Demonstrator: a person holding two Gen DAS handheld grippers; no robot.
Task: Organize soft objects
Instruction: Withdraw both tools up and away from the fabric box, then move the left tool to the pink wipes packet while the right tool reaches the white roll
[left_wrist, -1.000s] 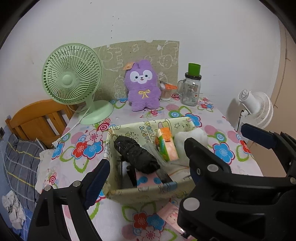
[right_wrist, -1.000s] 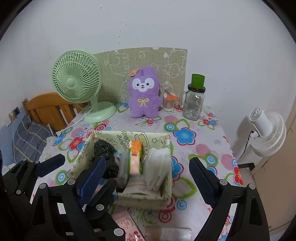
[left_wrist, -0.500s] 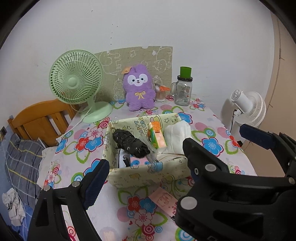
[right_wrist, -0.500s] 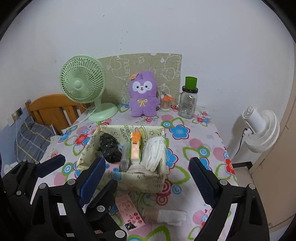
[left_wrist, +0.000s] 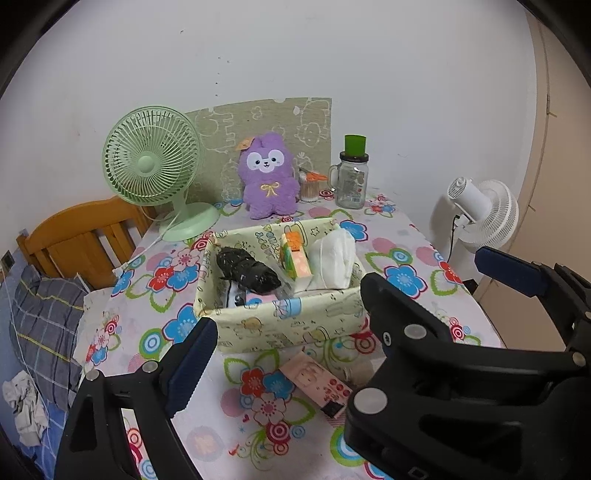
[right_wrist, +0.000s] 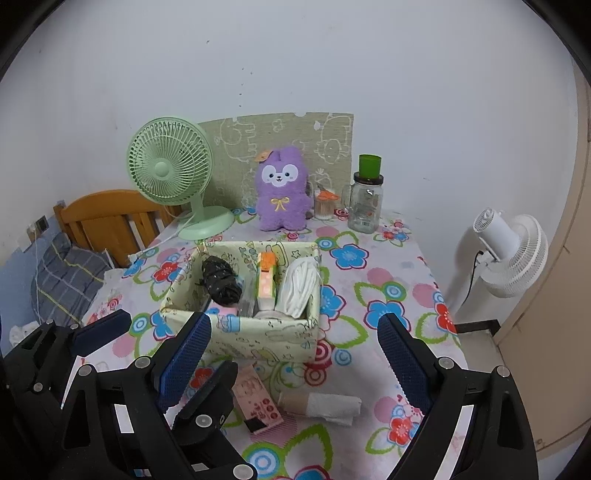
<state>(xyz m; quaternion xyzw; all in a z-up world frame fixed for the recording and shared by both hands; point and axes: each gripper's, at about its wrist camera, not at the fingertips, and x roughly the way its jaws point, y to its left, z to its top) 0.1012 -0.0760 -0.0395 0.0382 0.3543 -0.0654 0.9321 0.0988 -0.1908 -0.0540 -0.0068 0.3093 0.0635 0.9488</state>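
- Fingers of the right gripper (right_wrist: 291, 354) stand wide apart with nothing between them; fingers of the left gripper (left_wrist: 284, 325) are just as wide and also empty.
- Two loose items lie on the flowered desk (right_wrist: 399, 266), on the near side of the fabric basket (right_wrist: 258, 334): a white roll of tissue (right_wrist: 325, 404) and a pink packet (right_wrist: 258, 404).
- The roll sits below and ahead of the right gripper's open gap, nearer the right-hand finger; its long axis runs left to right across the view, roughly in line with the gap between the fingers rather than across it.
- The pink packet lies just left of the roll, slanted, partly behind the left gripper's black frame in the right wrist view.
- In the left wrist view the packet (left_wrist: 314, 384) shows between that gripper's fingers, while the roll is mostly hidden behind its right-hand finger.
- My judgement: the right hand is better placed for the roll, the left for the packet; the right wrist would need a turn so the fingers close across the roll's short width.
- The basket already holds a black bundle (right_wrist: 219, 282), an orange pack (right_wrist: 266, 280) and a white folded cloth (right_wrist: 299, 288), side by side.
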